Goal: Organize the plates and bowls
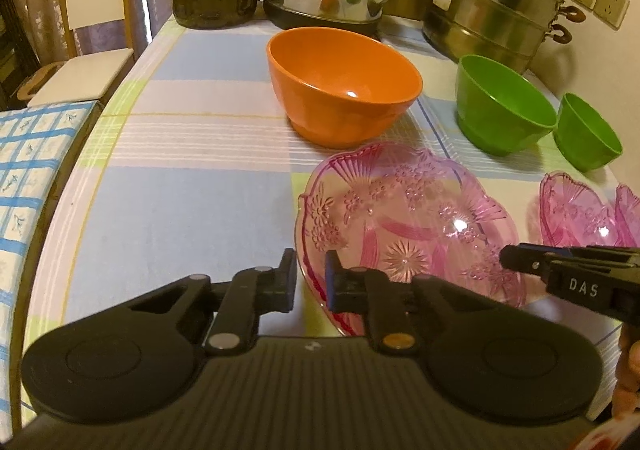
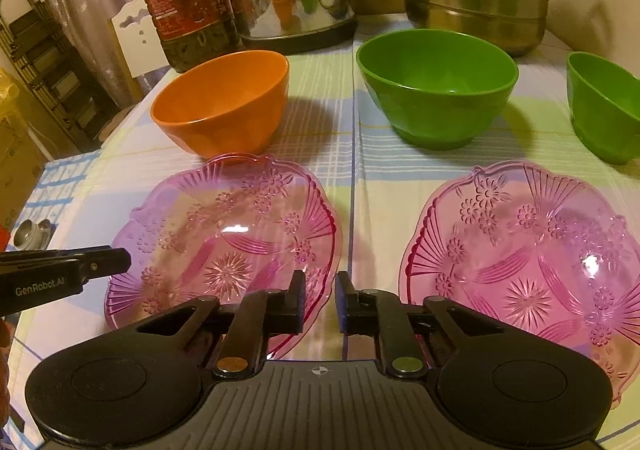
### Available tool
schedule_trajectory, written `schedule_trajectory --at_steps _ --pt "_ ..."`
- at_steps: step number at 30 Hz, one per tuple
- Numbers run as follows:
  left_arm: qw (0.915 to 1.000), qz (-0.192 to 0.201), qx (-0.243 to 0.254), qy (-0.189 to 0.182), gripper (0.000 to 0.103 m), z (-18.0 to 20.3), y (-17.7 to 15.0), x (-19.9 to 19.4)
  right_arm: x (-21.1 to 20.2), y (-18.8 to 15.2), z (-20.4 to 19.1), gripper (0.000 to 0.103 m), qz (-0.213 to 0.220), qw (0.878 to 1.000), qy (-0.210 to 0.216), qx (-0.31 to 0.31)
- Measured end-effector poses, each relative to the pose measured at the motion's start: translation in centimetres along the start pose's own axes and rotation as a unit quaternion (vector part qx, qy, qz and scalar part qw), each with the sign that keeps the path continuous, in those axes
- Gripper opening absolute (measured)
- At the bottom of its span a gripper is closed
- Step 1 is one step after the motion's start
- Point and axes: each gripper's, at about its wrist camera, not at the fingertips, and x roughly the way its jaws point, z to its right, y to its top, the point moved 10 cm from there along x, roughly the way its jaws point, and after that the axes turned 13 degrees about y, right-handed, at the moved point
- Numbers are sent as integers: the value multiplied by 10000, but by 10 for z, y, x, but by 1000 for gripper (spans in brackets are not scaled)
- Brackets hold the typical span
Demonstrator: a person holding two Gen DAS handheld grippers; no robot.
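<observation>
While both tongs pinched the left pink plate [image 2: 224,234], left tongs [image 1: 311,278] at its nine o'clock rim, right tongs [image 2: 320,300] at three o'clock, it sat on the counter [image 1: 180,190]. A level, even lift would suit stacking it onto the right plate [image 2: 528,250].

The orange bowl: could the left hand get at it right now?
Probably not at once: the left gripper has its jaws shut on the rim of the pink plate. After letting go, likely yes: the orange bowl stands just behind that plate, with nothing in it.

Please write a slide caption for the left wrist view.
Left claw closed on the left rim of a pink plate; right claw at its opposite rim.
</observation>
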Motion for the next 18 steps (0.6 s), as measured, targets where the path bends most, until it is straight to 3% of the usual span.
schedule_trajectory --at_steps 10,18 --pt "9998 125 138 53 10 4 7 -15 -8 2 -1 10 119 9999 -27 -73" --pt "9993 317 192 -8 10 16 19 -47 -42 12 -3 10 336 9994 -45 -67"
